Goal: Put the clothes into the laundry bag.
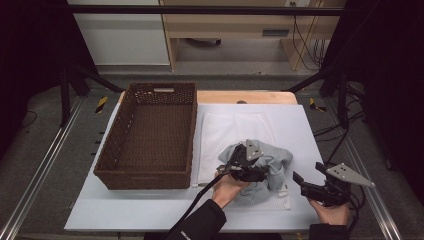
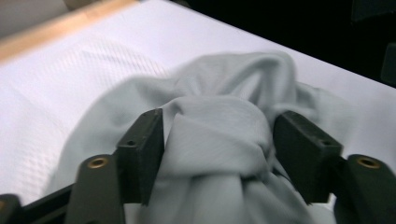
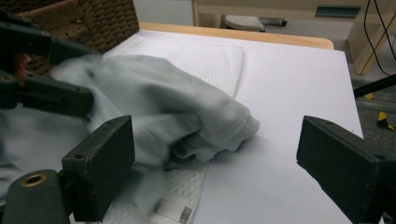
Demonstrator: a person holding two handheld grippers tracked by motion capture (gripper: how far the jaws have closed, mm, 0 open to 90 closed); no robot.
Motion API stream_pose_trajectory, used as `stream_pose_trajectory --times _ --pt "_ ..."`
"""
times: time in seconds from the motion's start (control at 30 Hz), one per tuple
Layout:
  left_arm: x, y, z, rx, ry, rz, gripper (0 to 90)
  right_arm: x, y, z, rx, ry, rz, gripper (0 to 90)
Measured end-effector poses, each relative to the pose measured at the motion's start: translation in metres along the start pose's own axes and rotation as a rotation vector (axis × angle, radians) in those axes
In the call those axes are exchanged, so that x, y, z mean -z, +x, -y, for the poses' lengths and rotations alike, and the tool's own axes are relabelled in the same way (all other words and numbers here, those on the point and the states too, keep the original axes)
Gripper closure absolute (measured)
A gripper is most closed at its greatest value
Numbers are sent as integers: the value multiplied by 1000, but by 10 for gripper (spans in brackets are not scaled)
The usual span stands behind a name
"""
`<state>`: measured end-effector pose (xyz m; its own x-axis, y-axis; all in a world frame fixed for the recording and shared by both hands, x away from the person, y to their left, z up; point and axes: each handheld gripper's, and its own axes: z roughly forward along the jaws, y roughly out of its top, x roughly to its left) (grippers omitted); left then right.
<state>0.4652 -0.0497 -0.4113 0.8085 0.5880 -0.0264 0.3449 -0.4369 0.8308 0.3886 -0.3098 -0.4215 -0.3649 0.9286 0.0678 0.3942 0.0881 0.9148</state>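
The white surface point(image 1: 300, 130) is carrying a big brown wicker basket point(image 1: 150, 132) on its left half, and that basket is sitting empty. Just beside it a white textured towel point(image 1: 225, 130) is lying flat, its long axis running away from the person toward the far edge. On the near end of that towel a grey garment point(image 1: 272, 162) is bunched into a rumpled heap, so no clear long axis is showing; one loose folded edge is trailing off toward the right side of the surface.

The left gripper point(image 1: 239, 167) is sitting on the heap, its fingers point(image 2: 144, 149) spread to either side of a raised fold of the grey cloth, touching it but not yet pinching it tight as far as I can judge. The right gripper point(image 1: 312, 187) is waiting just right of the heap, above bare surface, its fingers point(image 3: 100, 161) spread wide and holding nothing.

To my eye the work is only beginning: the garment is being gathered, nothing is in the basket, and lifting and placing are all left to do
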Motion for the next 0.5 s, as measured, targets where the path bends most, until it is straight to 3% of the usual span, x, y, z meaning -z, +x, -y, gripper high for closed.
stream_pose_trajectory --times 0.03,0.07,0.1,0.13,0.27,0.37,0.5 --pt "11 2 0 25 -28 23 325 1 2 -2 4 -9 -8 111" --pt "11 2 0 25 -28 23 314 2 3 -2 3 -13 -14 106" --pt "26 4 -4 32 -57 34 298 2 4 -3 2 -17 -19 99" --pt "26 4 -4 32 -57 34 293 2 4 -3 2 -17 -19 99" --pt "60 3 3 -27 -91 -10 303 -2 15 -8 18 -13 -50 51" --pt "78 1 22 -52 -77 -38 376 -14 31 -14 52 12 -90 35" --pt "85 -1 41 -64 -46 -47 425 -30 48 -18 88 48 -122 32"
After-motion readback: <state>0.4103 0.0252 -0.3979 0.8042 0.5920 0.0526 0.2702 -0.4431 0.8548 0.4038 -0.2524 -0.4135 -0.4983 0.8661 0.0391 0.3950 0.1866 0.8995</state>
